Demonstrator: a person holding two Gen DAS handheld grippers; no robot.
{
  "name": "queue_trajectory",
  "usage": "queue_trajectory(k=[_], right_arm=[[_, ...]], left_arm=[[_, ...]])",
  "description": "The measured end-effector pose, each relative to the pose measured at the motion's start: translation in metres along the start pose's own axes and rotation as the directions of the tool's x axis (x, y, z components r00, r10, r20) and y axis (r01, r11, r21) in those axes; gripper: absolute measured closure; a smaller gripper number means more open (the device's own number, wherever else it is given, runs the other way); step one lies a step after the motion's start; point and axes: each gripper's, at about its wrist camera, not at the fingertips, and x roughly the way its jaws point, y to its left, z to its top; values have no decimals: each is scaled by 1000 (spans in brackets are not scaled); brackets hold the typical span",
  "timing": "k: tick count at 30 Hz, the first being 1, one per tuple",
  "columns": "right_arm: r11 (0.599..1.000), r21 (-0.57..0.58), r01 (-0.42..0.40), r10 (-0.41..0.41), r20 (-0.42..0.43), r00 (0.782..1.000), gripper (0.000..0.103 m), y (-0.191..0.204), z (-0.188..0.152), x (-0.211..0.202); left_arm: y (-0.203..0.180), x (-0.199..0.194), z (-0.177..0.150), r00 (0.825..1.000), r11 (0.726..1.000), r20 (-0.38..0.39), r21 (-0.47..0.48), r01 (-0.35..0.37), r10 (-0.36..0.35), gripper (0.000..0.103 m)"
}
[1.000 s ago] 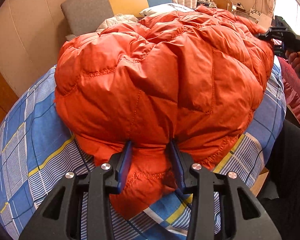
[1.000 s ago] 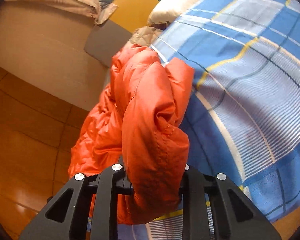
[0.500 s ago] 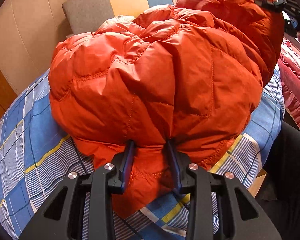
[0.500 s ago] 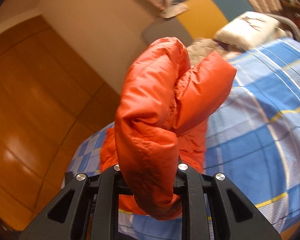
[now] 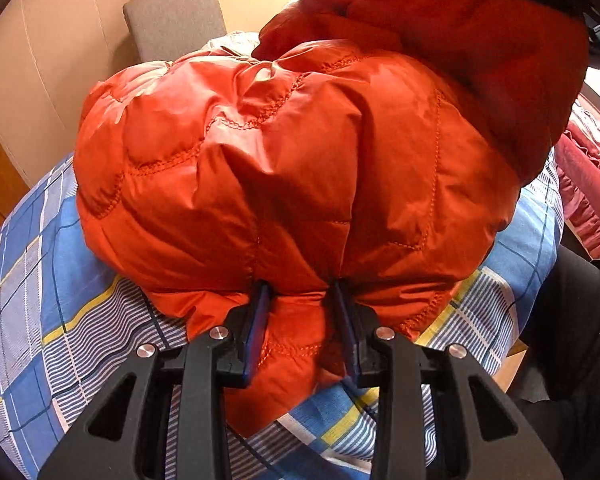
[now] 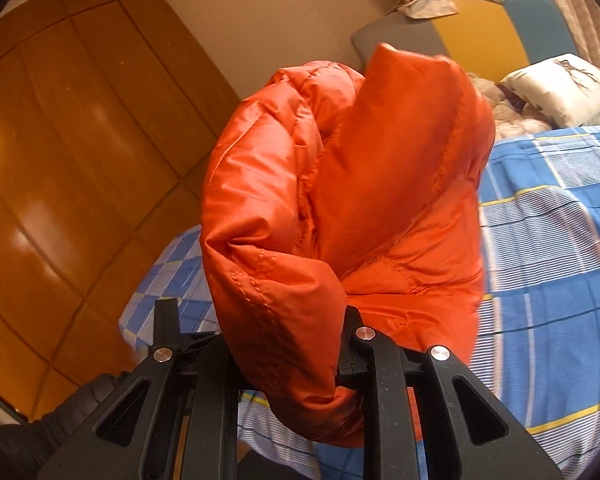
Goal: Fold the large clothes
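While the orange puffer jacket (image 5: 300,168) lay bunched on the plaid bedsheet (image 5: 52,280), we noted the left gripper (image 5: 302,300) pinching its hem, the right gripper (image 6: 288,344) clamping a raised fold.

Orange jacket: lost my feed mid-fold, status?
Left gripper shut on orange jacket hem, low on bed. Right gripper shut on far end, raised. Nothing blocking.

Black claw (image 5: 302,300), silver screws, blue pads (image 5: 256,320)
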Motion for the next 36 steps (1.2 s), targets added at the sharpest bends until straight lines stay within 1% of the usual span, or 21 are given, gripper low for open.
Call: queue_trajectory(k=[6, 9, 14, 18, 23, 31, 36], right_arm=[[999, 19, -45, 45, -41, 998, 84, 21, -15, 23], [996, 53, -66, 69, -57, 996, 84, 23, -21, 33], [983, 135, -120, 133, -87, 987, 84, 19, -29, 48], [976, 169, -139, 161, -121, 980, 84, 22, -39, 62], [973, 195, -123, 154, -153, 976, 84, 29, -48, 81], [976, 204, -80, 115, -164, 980, 84, 37, -50, 102], [975, 209, -77, 115, -176, 978, 84, 46, -58, 109]], left_arm=[[4, -2, -2, 1000, 1000, 4, -12, 14, -14, 73], [7, -1, -3, 1000, 1000, 2, -16, 22, -22, 73], [21, -1, -4, 999, 999, 3, -24, 39, -39, 73], [30, -1, -6, 999, 998, 3, -34, 53, -53, 73], [40, -5, -8, 997, 996, 1, -50, 76, -76, 73], [63, -7, -5, 994, 992, -12, -66, 103, -104, 73], [71, -7, -2, 993, 991, -20, -75, 114, -116, 73]])
